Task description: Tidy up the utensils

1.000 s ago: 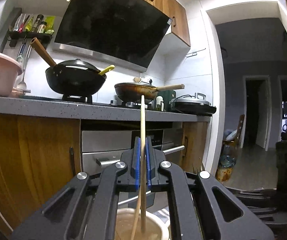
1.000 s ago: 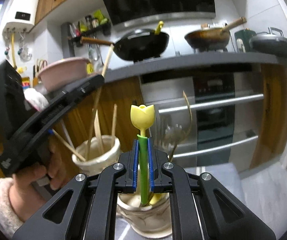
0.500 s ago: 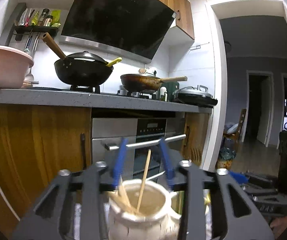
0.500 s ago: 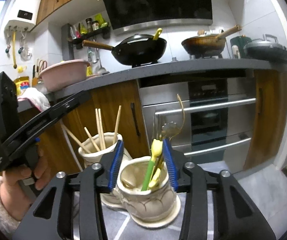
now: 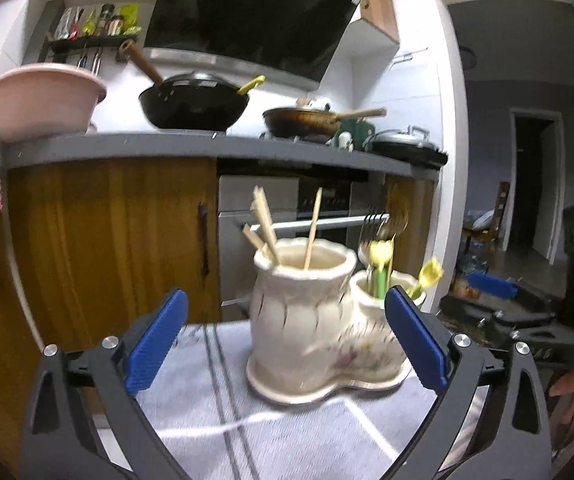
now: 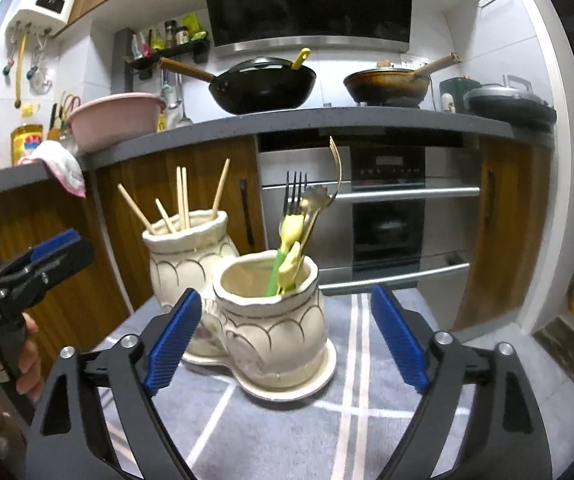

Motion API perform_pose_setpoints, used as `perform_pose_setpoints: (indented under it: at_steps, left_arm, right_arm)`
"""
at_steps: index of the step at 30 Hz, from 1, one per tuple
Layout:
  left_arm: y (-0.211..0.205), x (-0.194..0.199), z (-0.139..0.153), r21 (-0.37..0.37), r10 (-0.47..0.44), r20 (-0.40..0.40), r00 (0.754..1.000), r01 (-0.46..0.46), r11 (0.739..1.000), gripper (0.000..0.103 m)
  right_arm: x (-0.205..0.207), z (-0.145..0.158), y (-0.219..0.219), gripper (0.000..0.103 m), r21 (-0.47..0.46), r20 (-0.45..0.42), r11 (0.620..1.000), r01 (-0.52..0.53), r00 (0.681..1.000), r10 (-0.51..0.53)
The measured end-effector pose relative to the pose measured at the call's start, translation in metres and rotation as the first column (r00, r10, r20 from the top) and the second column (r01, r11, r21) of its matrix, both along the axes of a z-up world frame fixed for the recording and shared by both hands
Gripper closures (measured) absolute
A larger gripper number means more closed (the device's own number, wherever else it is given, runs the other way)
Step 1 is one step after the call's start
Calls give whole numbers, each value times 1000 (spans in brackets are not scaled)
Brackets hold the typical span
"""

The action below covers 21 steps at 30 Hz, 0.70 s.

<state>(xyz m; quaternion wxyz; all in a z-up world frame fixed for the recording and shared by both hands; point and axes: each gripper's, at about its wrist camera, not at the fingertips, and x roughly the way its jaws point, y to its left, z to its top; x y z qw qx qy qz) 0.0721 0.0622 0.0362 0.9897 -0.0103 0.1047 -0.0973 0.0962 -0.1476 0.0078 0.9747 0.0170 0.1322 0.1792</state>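
A cream ceramic double holder stands on a grey striped cloth (image 6: 351, 432). Its taller pot (image 5: 299, 304) (image 6: 183, 256) holds several wooden chopsticks (image 5: 313, 228) (image 6: 181, 196). Its shorter pot (image 6: 275, 328) (image 5: 371, 292) holds yellow tulip-topped green utensils (image 6: 287, 248), a dark fork (image 6: 295, 196) and a gold spoon (image 6: 319, 200). My left gripper (image 5: 287, 344) is open and empty, drawn back in front of the holder. My right gripper (image 6: 285, 344) is open and empty, just short of the shorter pot. The left gripper also shows in the right wrist view (image 6: 43, 256).
Behind stands a kitchen counter (image 6: 327, 120) with a pink basin (image 6: 115, 116), a black wok (image 6: 263, 84) and a brown pan (image 6: 387, 84). An oven (image 6: 387, 208) and wooden cabinet doors (image 5: 107, 240) lie below. A doorway opens at the right (image 5: 535, 184).
Both grippers let go of their utensils, the chopstick into the taller pot and the tulip utensil into the shorter pot. Both opened wide and drew back from the holder.
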Motion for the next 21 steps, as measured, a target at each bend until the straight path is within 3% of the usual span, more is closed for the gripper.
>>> perform_pose_setpoints:
  at_steps: [5,21]
  left_arm:
    - [4,-1,-20,8,30,-23,999,-30,1000,6]
    - [14,-4,-21,-20,63,-19,998,-64,998,6]
  right_arm:
    - [-8,-6,4,11,-31,69,999,18,998,-16]
    - [-8,-10,5,11,-42,71,998,44,997,-41]
